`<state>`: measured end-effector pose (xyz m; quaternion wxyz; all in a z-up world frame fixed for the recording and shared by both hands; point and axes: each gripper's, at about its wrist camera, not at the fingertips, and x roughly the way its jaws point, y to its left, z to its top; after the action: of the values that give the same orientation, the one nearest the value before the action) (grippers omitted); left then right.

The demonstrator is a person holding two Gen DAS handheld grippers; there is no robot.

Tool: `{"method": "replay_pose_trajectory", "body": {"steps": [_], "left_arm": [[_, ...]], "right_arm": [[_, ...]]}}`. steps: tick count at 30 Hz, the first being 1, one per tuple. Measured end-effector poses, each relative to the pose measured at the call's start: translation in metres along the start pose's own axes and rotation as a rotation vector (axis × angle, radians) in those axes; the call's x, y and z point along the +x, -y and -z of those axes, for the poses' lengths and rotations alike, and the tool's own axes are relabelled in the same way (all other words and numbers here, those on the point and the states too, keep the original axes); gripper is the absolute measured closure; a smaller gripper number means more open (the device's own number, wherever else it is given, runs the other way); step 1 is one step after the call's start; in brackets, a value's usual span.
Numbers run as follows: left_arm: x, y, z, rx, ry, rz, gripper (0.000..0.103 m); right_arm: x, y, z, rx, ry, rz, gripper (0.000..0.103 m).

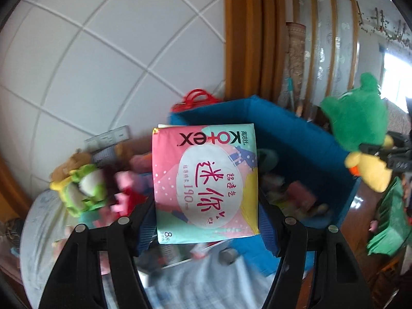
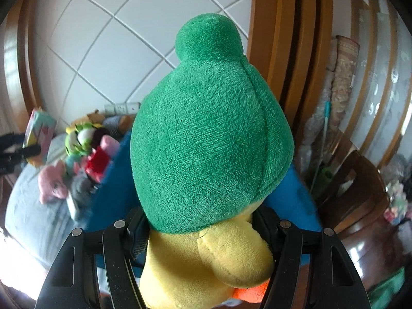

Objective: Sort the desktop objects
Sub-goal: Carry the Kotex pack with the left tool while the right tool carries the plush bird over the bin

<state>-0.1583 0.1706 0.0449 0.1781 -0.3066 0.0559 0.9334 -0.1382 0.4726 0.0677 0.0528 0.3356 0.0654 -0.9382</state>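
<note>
My left gripper (image 1: 206,221) is shut on a pink and teal Kotex pad pack (image 1: 204,180) and holds it up at the near left edge of a blue fabric bin (image 1: 296,134). My right gripper (image 2: 200,229) is shut on a green and yellow plush toy (image 2: 208,134), which fills the right wrist view and hangs over the blue bin (image 2: 113,188). The plush toy (image 1: 360,128) and the right gripper (image 1: 391,154) also show at the right of the left wrist view. The pad pack (image 2: 38,134) shows far left in the right wrist view.
A pile of plush toys (image 1: 85,182) and small items lies on a grey cloth (image 1: 43,221) left of the bin. Several items lie inside the bin (image 1: 296,195). A green box (image 1: 388,221) sits right. White tiled wall and wooden frames stand behind.
</note>
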Motion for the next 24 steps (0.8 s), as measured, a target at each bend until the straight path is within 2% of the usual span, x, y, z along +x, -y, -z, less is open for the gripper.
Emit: {"method": "replay_pose_trajectory", "body": {"steps": [4,9,13,21,24], "left_arm": [[0.032,0.051,-0.023,-0.011,-0.045,0.007,0.036],[0.072,0.104,-0.033,0.029,-0.125,0.016,0.036],[0.110,0.137,-0.028,0.052,-0.226,0.029,0.036],[0.187,0.154,0.002,0.044,-0.490,0.007,0.036],[0.201,0.154,0.008,0.036,-0.548,-0.002,0.036]], "right_arm": [[0.019,0.053,-0.006,-0.024,-0.035,-0.040,0.036],[0.049,0.080,-0.004,-0.052,-0.106,-0.099,0.036],[0.088,0.092,0.008,-0.076,-0.214,-0.127,0.036],[0.156,0.087,0.024,-0.187,-0.438,-0.149,0.036],[0.177,0.080,0.032,-0.224,-0.518,-0.144,0.036]]}}
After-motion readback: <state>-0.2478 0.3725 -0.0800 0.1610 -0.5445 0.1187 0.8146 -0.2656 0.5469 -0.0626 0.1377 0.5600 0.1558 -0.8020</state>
